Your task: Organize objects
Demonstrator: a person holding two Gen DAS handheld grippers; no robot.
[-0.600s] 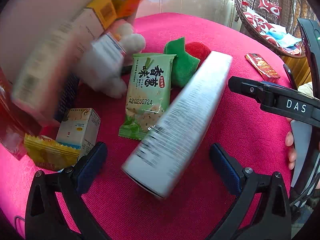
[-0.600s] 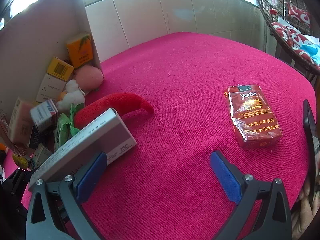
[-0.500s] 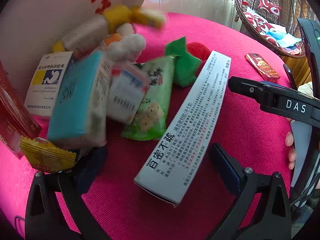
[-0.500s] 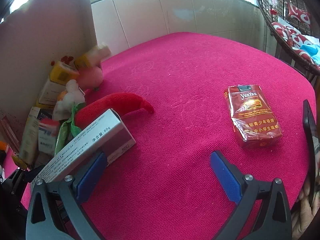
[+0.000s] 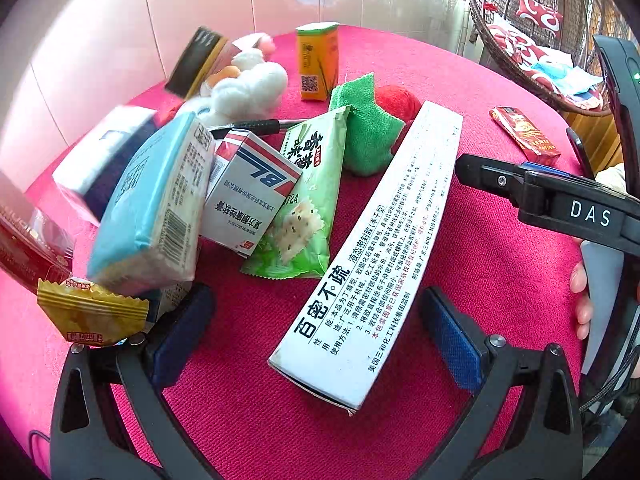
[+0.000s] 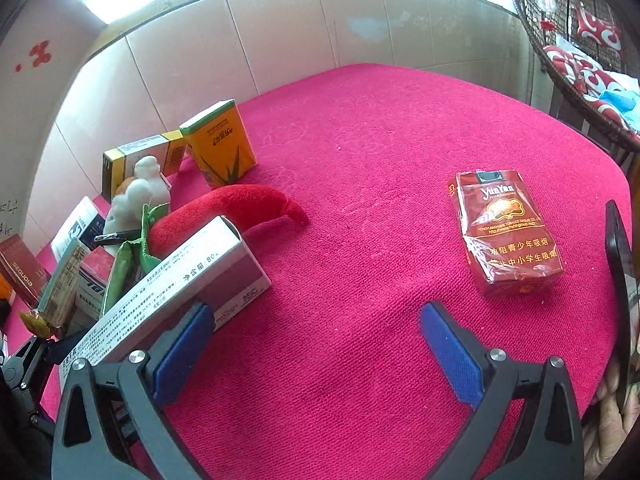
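Observation:
A heap of small goods lies on the red tablecloth [image 6: 380, 140]. In the left wrist view a long white box [image 5: 372, 248] lies flat between the pads of my open left gripper [image 5: 316, 334], untouched. Beside it are a green snack packet [image 5: 304, 200], a red-and-blue striped box [image 5: 248, 192], a light-blue pack [image 5: 152, 200], a yellow candy wrapper [image 5: 88, 312], a green cloth [image 5: 368, 132] and a white plush toy [image 5: 248, 88]. My right gripper [image 6: 316, 348] stands open over bare cloth, with a red cigarette pack [image 6: 506, 232] ahead to its right.
An orange box [image 6: 220, 140] stands upright behind a red plush chili [image 6: 232, 212]. A cardboard box [image 6: 32, 60] rises at the far left. A tiled wall borders the table's back, and a wicker chair [image 6: 580, 60] stands at the right. A hand [image 5: 580, 300] shows at the right edge.
The cardboard box has lifted away to the upper left and its contents have tumbled onto the cloth. The long white box has settled flat. Neither gripper has moved.

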